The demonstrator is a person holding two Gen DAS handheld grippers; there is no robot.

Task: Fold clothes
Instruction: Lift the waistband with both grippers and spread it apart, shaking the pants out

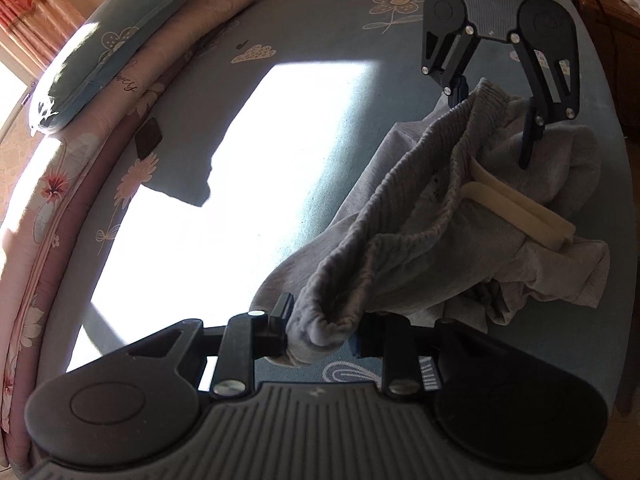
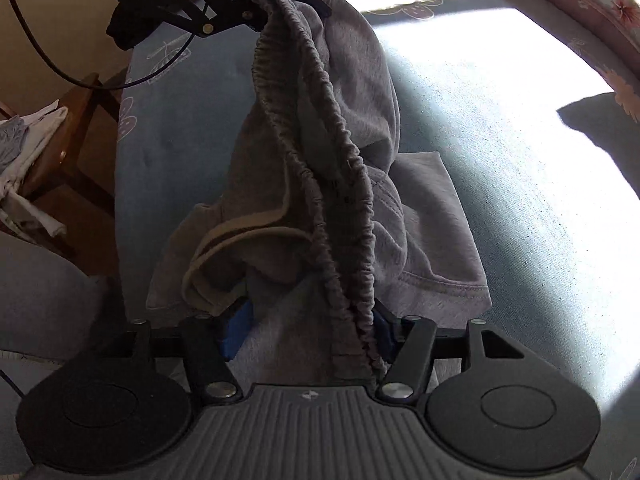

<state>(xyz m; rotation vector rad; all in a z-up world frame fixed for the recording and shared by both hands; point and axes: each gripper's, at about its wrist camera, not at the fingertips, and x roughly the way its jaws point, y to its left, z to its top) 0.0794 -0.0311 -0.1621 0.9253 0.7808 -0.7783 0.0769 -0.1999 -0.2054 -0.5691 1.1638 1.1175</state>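
left gripper [image 1: 320, 330] - black linkage, silver screws, ribbed grey body | right gripper [image 2: 308, 334] - blue fingers [image 2: 236, 330]

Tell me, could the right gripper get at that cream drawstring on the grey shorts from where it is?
Probably yes. The right gripper stands open around the waistband, with the drawstring exposed just beyond its left finger.

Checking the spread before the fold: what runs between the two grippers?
The grey shorts' elastic waistband, stretched from left gripper to right gripper; both wrist views show it.
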